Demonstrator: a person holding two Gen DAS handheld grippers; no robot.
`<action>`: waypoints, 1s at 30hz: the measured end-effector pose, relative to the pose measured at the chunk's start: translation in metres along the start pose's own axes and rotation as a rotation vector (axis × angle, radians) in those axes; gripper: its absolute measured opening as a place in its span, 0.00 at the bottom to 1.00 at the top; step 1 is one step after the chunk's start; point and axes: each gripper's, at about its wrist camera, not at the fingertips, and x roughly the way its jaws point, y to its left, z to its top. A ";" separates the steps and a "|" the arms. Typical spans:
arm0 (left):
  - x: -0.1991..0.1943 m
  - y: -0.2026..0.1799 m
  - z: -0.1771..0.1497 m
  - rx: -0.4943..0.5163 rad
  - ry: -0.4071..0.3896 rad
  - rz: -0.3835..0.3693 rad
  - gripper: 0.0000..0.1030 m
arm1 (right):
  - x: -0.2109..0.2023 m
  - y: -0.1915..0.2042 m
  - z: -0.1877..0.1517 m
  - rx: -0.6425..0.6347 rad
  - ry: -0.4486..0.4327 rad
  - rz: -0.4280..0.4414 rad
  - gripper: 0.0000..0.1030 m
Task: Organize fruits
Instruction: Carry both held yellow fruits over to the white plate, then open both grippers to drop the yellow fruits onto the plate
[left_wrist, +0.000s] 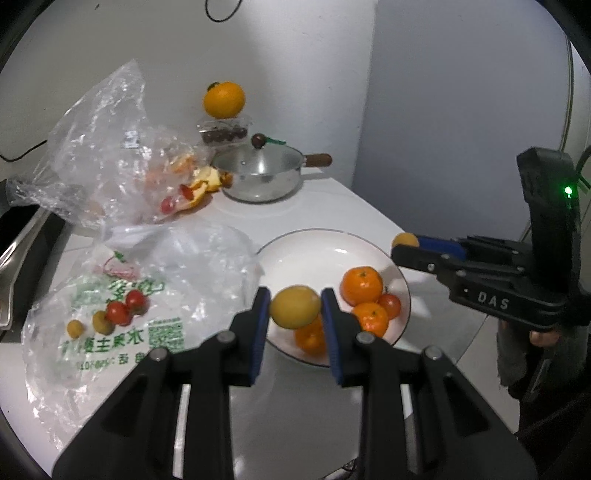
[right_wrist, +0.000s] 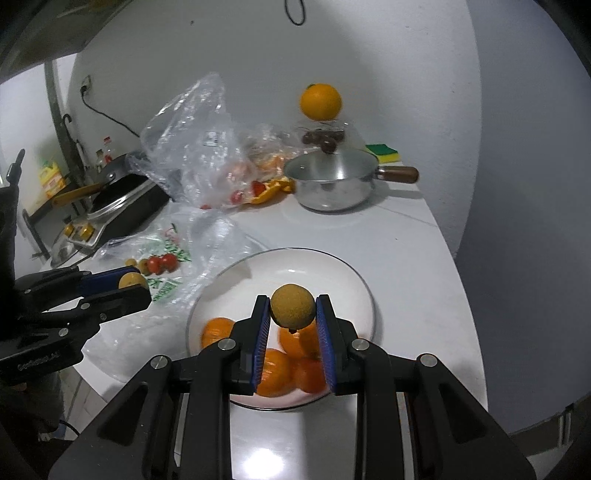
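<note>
My left gripper (left_wrist: 295, 308) is clamped on a smooth yellow fruit (left_wrist: 295, 306) above the near rim of the white plate (left_wrist: 314, 251), and my right gripper (right_wrist: 293, 312) pinches a rough tan fruit (right_wrist: 293, 311) over that plate. On the plate lie small oranges (left_wrist: 361, 285) and a cherry tomato (left_wrist: 390, 305) — 2 more tomatoes (left_wrist: 125, 307) sit on the printed plastic bag (left_wrist: 122, 325) to the left.
</note>
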 end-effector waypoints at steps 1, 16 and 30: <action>0.004 -0.001 0.001 0.002 0.005 -0.002 0.28 | 0.001 -0.004 -0.001 0.004 0.002 -0.001 0.26; 0.046 -0.021 0.013 0.021 0.051 -0.041 0.28 | 0.023 -0.036 -0.006 0.049 0.034 0.004 0.26; 0.080 -0.029 0.012 0.028 0.107 -0.058 0.28 | 0.037 -0.042 -0.008 0.038 0.064 0.018 0.26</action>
